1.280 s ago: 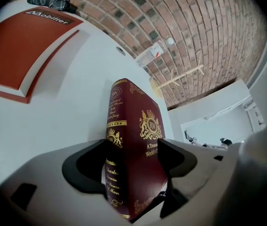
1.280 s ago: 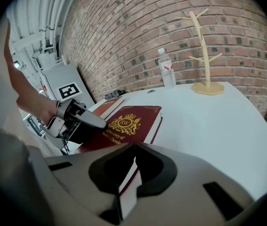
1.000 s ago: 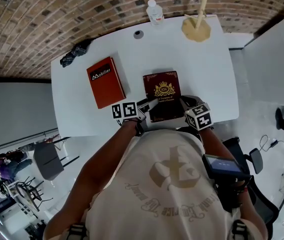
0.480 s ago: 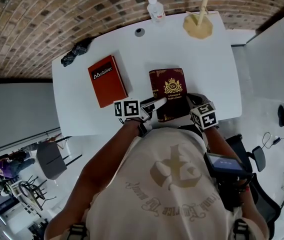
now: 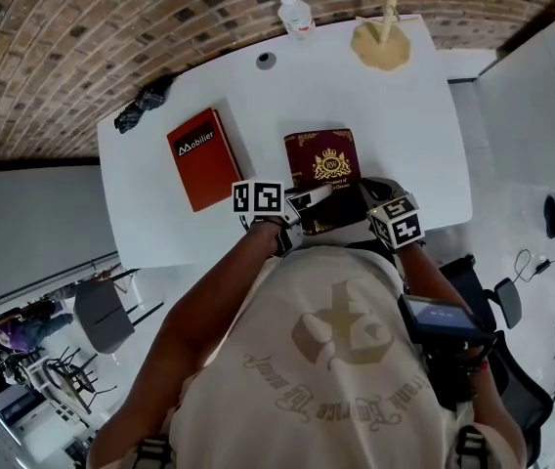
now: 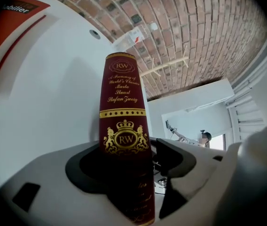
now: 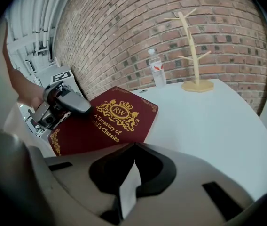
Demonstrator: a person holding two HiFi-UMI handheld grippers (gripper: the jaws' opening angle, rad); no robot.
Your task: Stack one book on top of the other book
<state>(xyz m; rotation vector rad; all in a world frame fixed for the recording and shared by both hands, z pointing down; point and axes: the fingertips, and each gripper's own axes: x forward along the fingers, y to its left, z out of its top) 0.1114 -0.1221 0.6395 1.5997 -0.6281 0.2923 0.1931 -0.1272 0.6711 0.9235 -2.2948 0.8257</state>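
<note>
**Maroon book gripped at its near end, nothing stacked yet**

Head view: we see the two books lying apart on the bench [image 5: 414, 135]. The orange book [image 5: 199, 157] is on the left and the maroon book [image 5: 322, 164] is in front of us, cover up. The left claw [image 5: 305, 201] and right claw [image 5: 370, 199] sit at the maroon book's near end, one on each side. We judge that the pick-up has begun. The carry to the left and the set-down on the orange book are not yet done. The maroon book's long axis runs from us toward the brick wall [image 5: 111, 27], with the head of its title pointing away. The orange book lies roughly parallel, slightly slanted.

Left gripper view: the left claw is clamped across the maroon book's thickness at the spine, which runs straight away from the jaws toward the wall.

Right gripper view: the right claw pinches the book's near right edge, and a white sliver of pages shows between its jaws. The cover stretches away to the left. We cannot tell whether the book is clear of the bench.
</note>
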